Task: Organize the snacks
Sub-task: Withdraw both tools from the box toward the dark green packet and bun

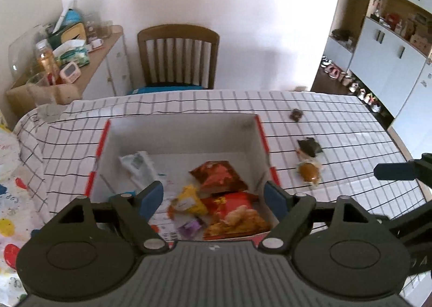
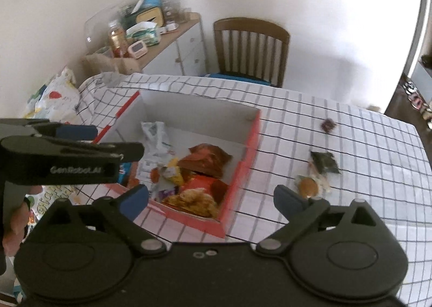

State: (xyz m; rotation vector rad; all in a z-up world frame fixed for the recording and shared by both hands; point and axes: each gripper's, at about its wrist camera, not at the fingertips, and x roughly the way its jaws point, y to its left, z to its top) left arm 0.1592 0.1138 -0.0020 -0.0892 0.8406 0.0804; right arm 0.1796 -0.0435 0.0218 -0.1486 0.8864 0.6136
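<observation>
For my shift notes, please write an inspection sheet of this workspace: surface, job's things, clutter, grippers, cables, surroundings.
Surface: table under a white checked cloth.
Job's things: open red-sided box holds several snack packets; three small snacks lie on the cloth to the right of it.
Clutter: colourful bag at the table's left edge.
Grippers: left gripper open over the box, empty; right gripper open, empty.
Cables: nothing seen.
Surroundings: wooden chair behind the table; crowded sideboard; white cupboards.
</observation>
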